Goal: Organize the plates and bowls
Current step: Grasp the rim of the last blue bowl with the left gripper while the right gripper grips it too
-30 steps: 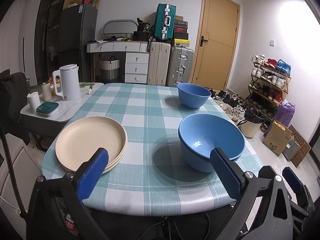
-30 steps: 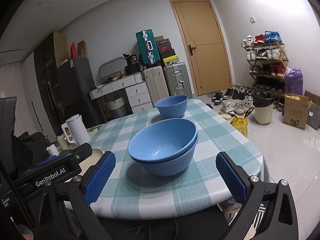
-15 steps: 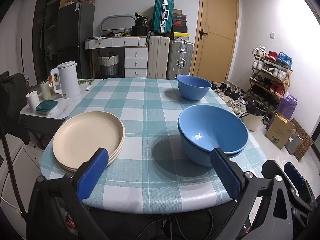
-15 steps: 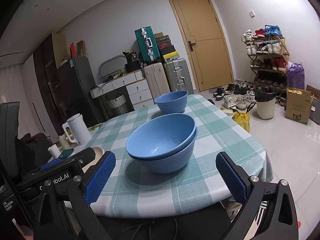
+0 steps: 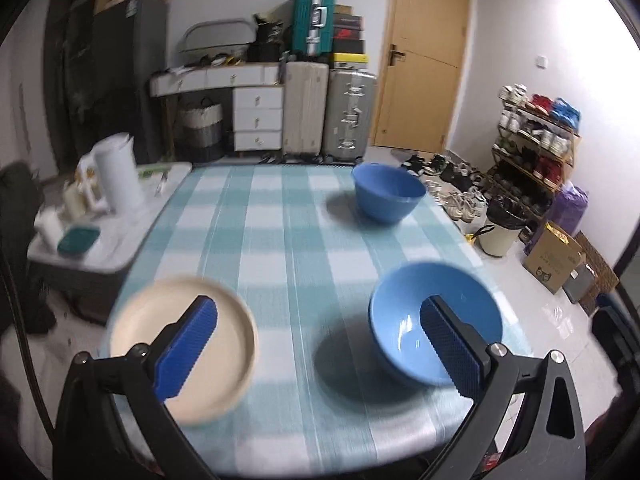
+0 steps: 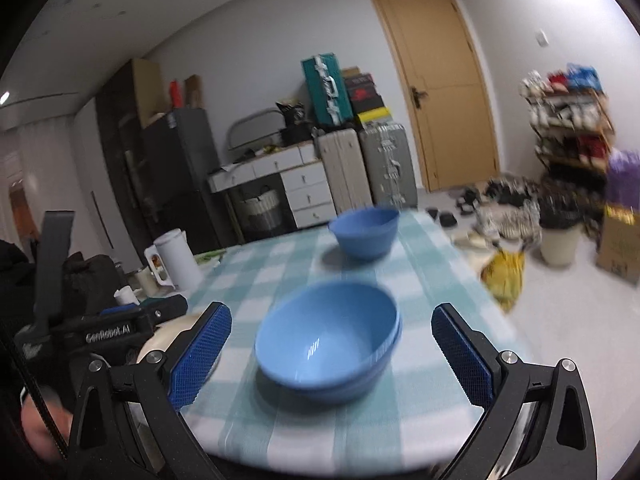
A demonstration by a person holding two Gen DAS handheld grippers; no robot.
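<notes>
On the checked table (image 5: pixel 280 240) a stack of cream plates (image 5: pixel 224 344) lies near left and nested blue bowls (image 5: pixel 400 320) (image 6: pixel 328 344) stand near right. A single blue bowl (image 5: pixel 388 196) (image 6: pixel 366 232) rests at the far right. My left gripper (image 5: pixel 320 352) hovers open over the near table edge, between plates and nested bowls, holding nothing. My right gripper (image 6: pixel 328 360) is open too, its fingers either side of the nested bowls in the right wrist view, above them and apart. The left gripper's body (image 6: pixel 108 332) shows at the left of the right wrist view.
A side table (image 5: pixel 92 236) with a white kettle (image 5: pixel 118 176) stands left of the table. Suitcases (image 5: pixel 328 112), drawers and a door are behind. A shoe rack (image 5: pixel 536 140), bin and boxes line the floor on the right.
Both grippers have risen and tilted down over the table; plates and bowls now sit lower and look smaller in view. Both views are motion-blurred. Nothing was grasped.
</notes>
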